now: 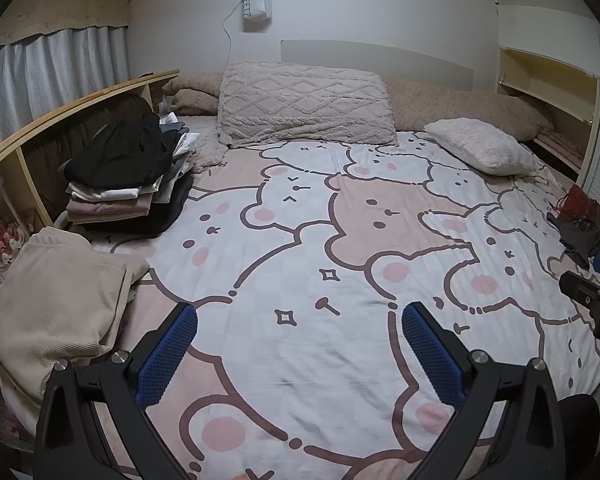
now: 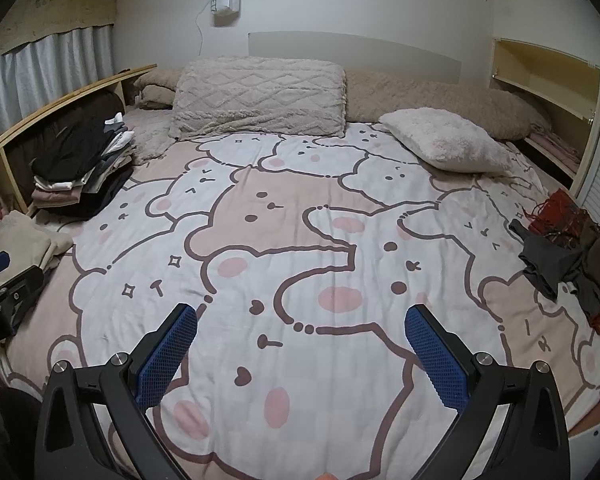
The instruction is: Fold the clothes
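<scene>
My left gripper (image 1: 300, 316) is open and empty above the bear-print bed sheet (image 1: 300, 240). My right gripper (image 2: 301, 318) is open and empty above the same sheet (image 2: 300, 220). A folded beige garment (image 1: 56, 304) lies at the bed's left edge, left of my left gripper; it also shows in the right wrist view (image 2: 20, 240). A stack of folded clothes (image 1: 128, 184) with a black piece on top stands further back on the left (image 2: 80, 164). A loose heap of dark grey, brown and red clothes (image 2: 568, 256) lies at the right edge, also visible in the left wrist view (image 1: 584, 224).
A large quilted pillow (image 1: 304, 104) and a small fluffy pillow (image 1: 480, 144) lie at the head of the bed. A wooden shelf (image 1: 60, 112) runs along the left side under curtains. A white cupboard (image 2: 548, 80) stands at the right.
</scene>
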Tool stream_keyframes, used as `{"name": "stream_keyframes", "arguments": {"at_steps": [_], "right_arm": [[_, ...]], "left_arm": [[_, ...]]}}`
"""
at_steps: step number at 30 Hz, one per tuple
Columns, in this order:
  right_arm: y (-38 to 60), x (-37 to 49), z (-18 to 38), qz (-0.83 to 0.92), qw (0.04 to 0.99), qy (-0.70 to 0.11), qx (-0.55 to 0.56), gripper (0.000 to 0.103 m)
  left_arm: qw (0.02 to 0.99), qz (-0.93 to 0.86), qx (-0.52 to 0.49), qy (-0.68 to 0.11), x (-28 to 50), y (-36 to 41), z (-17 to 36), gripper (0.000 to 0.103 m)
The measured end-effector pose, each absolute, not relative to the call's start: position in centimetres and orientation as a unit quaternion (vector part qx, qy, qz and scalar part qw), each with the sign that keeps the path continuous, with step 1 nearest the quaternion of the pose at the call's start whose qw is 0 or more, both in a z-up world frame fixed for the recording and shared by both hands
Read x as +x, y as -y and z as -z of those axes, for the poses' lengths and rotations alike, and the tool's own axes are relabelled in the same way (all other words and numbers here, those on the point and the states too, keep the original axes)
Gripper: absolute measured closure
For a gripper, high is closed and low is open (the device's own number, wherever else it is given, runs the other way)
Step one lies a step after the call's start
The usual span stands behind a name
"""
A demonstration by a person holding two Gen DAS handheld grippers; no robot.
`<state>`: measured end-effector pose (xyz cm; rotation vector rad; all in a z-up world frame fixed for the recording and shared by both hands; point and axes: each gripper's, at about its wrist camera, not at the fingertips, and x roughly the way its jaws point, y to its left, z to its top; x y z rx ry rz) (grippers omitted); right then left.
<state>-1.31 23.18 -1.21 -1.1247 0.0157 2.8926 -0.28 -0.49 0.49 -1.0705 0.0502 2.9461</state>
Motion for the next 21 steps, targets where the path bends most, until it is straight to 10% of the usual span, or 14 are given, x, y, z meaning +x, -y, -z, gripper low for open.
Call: {"name": "stream_keyframes", "arguments": {"at_steps": [21], "right_arm": [[-23.15,-1.26,1.33,-0.930,0.020,-0.004,-0.368,0.000]], "left_arm": [[0.005,-0.941,-0.338,-0.016,-0.02,0.37,-0.38,0.000]]}}
